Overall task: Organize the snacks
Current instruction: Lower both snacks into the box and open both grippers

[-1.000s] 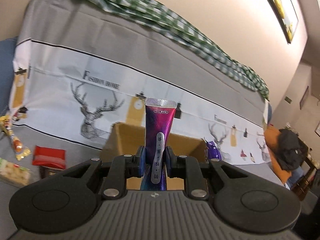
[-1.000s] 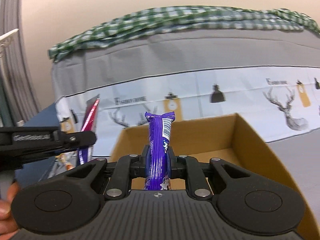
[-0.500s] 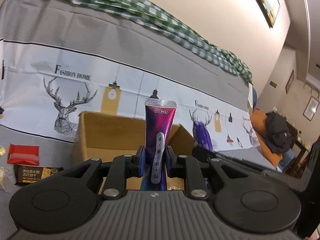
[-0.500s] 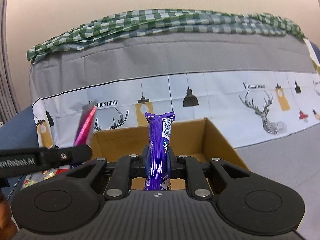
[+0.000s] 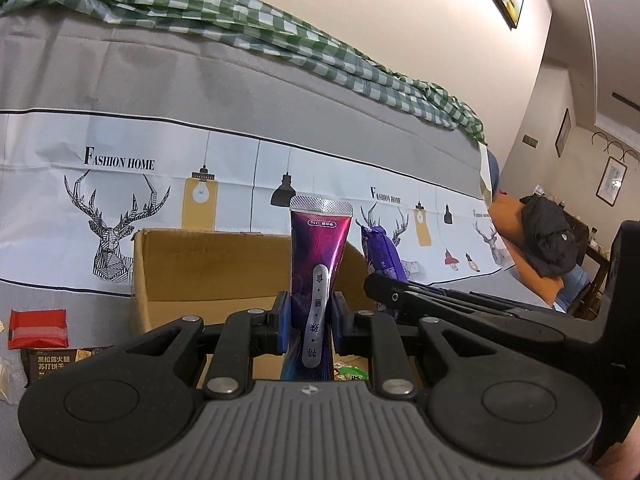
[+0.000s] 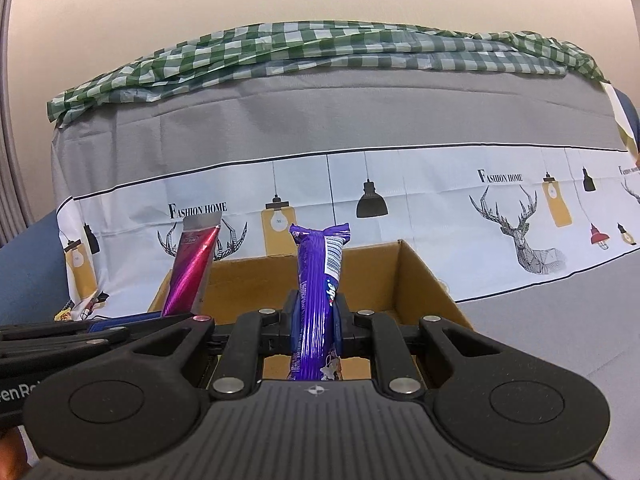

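Over the box, both grippers carry snacks upright, ready to drop in: left gripper jaws pinch the magenta pouch, right gripper jaws pinch the purple bar. More snacks lie left of the box.

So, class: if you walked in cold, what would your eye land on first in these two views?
Two upright snacks stand out: a magenta-purple sachet clamped in the left gripper and a purple wrapped bar clamped in the right gripper. Both are poised above an open cardboard box just ahead. Behind it hangs a grey-and-white cloth printed with deer and lamps.
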`<state>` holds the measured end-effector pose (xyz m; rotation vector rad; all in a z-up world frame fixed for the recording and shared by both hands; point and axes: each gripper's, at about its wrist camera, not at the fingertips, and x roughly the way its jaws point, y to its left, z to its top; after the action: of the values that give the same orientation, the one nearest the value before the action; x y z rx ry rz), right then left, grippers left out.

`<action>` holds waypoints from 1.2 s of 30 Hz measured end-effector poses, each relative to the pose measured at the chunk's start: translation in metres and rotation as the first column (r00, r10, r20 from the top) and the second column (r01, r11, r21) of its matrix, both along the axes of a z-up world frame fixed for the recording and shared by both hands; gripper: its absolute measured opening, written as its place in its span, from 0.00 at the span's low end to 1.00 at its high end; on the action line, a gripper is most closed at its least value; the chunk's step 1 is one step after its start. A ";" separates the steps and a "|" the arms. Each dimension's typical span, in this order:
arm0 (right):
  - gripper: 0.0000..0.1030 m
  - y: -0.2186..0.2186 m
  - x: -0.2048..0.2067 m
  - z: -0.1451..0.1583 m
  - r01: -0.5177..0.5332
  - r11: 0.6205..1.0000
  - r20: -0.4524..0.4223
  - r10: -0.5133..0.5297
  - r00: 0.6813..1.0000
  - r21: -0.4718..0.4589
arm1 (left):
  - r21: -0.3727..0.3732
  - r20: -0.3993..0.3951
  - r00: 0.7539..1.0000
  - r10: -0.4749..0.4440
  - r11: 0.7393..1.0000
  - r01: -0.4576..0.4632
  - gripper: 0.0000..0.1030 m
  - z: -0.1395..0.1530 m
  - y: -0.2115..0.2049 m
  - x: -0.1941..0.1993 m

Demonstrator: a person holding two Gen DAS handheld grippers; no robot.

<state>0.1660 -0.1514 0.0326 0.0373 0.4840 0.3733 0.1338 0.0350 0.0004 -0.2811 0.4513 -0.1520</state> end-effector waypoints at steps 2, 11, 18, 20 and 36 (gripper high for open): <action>0.15 0.000 0.000 -0.001 0.000 1.000 -0.002 0.000 1.000 -0.001 | 0.002 -0.002 1.000 -0.001 1.000 0.001 0.21 0.000 -0.001 0.000; 0.15 0.002 0.002 -0.001 0.002 1.000 -0.010 -0.002 1.000 -0.004 | 0.014 -0.008 1.000 -0.011 1.000 0.011 0.22 0.000 -0.003 0.003; 0.15 0.003 0.002 -0.003 0.003 1.000 -0.019 -0.003 1.000 -0.005 | 0.014 -0.011 1.000 -0.011 1.000 0.011 0.22 -0.001 -0.003 0.003; 0.15 0.002 0.003 -0.003 0.002 1.000 -0.019 -0.003 1.000 -0.005 | 0.015 -0.010 1.000 -0.011 1.000 0.011 0.22 -0.001 -0.003 0.003; 0.15 0.003 0.001 -0.004 0.001 1.000 -0.011 -0.001 1.000 -0.009 | 0.023 -0.003 1.000 -0.019 1.000 0.019 0.22 -0.001 -0.007 0.003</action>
<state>0.1675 -0.1487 0.0289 0.0313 0.4968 0.3699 0.1371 0.0284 -0.0005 -0.2542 0.4585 -0.1648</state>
